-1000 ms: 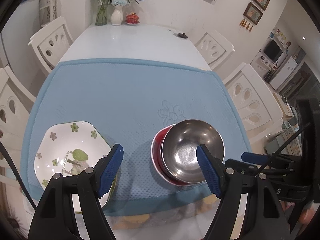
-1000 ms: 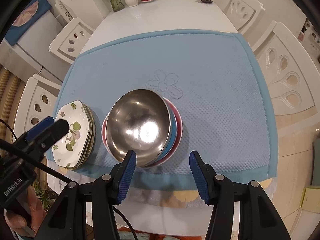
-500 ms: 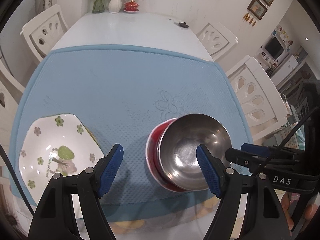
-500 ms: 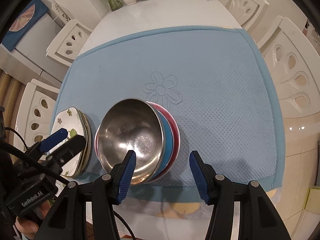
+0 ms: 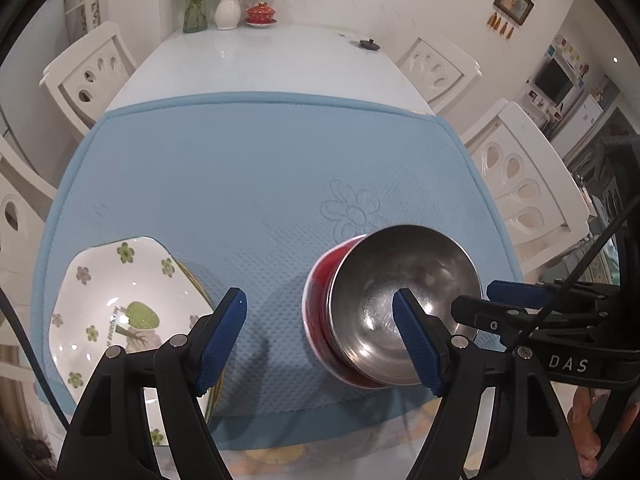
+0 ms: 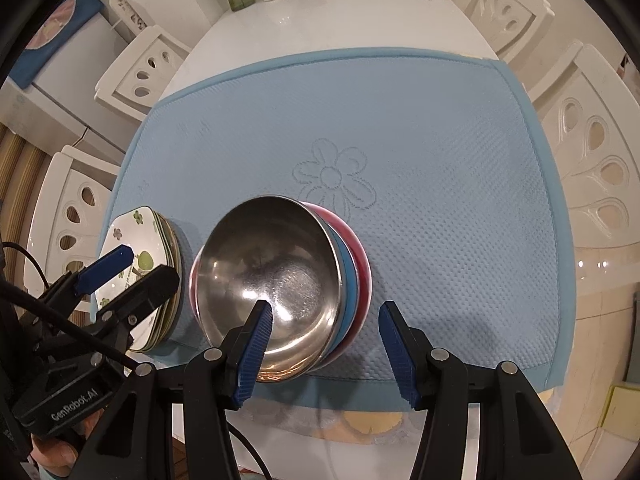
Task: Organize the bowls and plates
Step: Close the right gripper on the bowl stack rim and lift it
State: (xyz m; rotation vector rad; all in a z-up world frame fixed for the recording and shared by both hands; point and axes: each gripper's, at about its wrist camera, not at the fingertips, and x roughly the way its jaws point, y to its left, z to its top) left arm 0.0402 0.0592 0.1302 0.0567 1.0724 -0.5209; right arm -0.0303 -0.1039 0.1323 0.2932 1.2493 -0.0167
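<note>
bowls are stacked near the front edge of a blue mat point(image 5: 256, 168) on a white table point(image 5: 256, 60): a steel bowl point(image 6: 272, 276) is nested on top, a blue bowl point(image 6: 349, 276) and a red bowl point(image 6: 360, 252) are seen under it. a pile of flowered plates point(image 5: 120, 304) is placed just beside the stack, on its left, apart from it. the left gripper point(image 5: 318, 336) is held over the gap between plates and bowls; its jaws are spread wide and nothing is gripped. the right gripper point(image 6: 326, 350) is held above the near rim of the bowls, its jaws are parted more narrowly and nothing is pressed between them. white chairs point(image 6: 136, 76) are placed around the table.
</note>
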